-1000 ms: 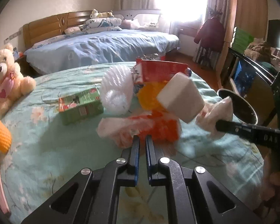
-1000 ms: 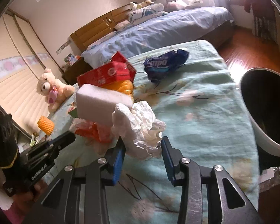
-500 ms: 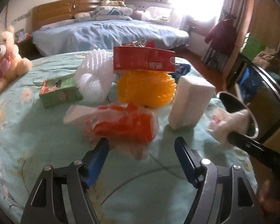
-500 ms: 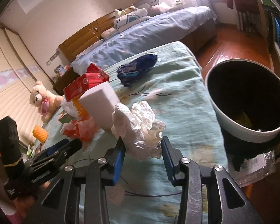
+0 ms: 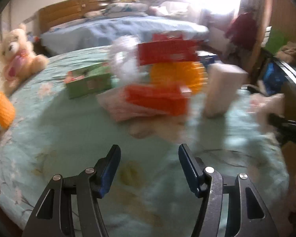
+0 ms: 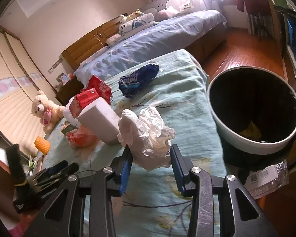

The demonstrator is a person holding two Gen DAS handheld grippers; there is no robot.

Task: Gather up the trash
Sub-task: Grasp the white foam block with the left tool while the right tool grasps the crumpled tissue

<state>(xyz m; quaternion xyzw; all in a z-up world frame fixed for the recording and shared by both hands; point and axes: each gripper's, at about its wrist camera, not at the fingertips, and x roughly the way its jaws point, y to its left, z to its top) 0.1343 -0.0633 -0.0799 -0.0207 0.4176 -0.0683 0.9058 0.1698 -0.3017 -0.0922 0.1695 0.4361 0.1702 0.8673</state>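
Note:
My right gripper is shut on a crumpled white paper wad and holds it above the green table cloth, left of the black-lined trash bin. My left gripper is open and empty, short of an orange-and-white plastic wrapper. The left wrist view is blurred. Behind the wrapper stand a white foam block, an orange foam net, a red carton, a white foam net and a green carton.
A blue tissue pack lies far on the table. A teddy bear and an orange foam sleeve sit at the left edge. A bed stands behind. The bin is on the floor off the table's right edge.
My left gripper has opened and pulled back from the orange wrapper. My right gripper has carried the paper wad to the right, closer to the bin.

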